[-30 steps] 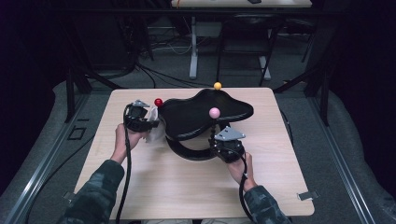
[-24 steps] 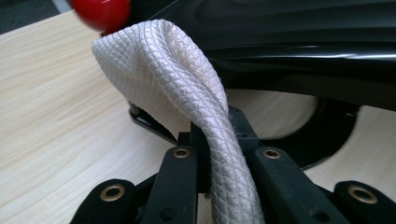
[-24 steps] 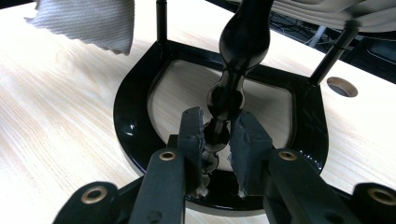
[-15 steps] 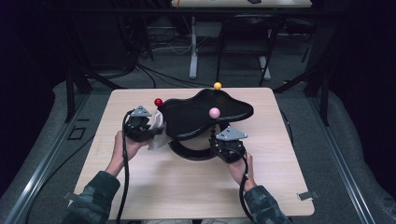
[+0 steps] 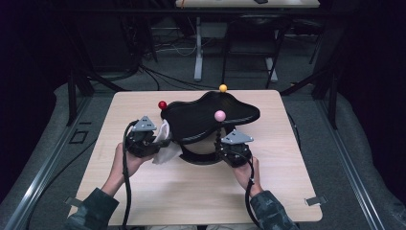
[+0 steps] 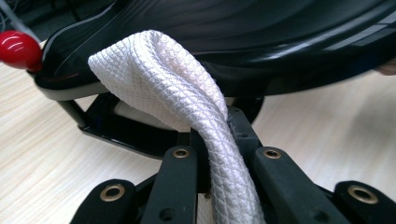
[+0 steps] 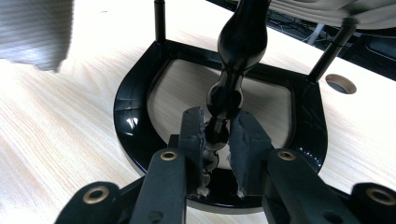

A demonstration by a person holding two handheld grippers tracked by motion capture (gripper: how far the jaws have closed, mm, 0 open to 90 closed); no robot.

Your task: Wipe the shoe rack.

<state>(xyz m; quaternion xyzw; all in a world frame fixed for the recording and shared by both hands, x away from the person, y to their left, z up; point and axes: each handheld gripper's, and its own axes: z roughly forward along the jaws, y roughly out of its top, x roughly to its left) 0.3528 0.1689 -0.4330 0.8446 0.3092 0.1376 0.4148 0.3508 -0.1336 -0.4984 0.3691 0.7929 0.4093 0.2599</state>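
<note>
Seen from above, a person's two hands each hold tongs at a light wooden worktop (image 5: 143, 191). Between them stands a glossy black wavy tray (image 5: 201, 117) raised on thin posts over a black U-shaped base (image 5: 201, 159). A red ball (image 5: 163, 105), a yellow ball (image 5: 222, 88) and a pink ball (image 5: 219, 115) sit on posts around the tray.

The left tongs (image 5: 154, 143) are closed on a white quilted cloth (image 5: 163, 139), held against the tray's left edge. The left gripper view brings this close: the cloth (image 6: 187, 102) rises from between the jaws and folds under the tray's rim (image 6: 289, 74), with the red ball (image 6: 18, 49) at upper left.

The right tongs (image 5: 229, 149) sit at the base's front. The right gripper view shows what the tray hides from above: the right tongs (image 7: 219, 135) clamp a turned black spindle (image 7: 236, 60) rising from the base (image 7: 135, 116).

The room around is dark, with cables and table legs on a grey floor.
</note>
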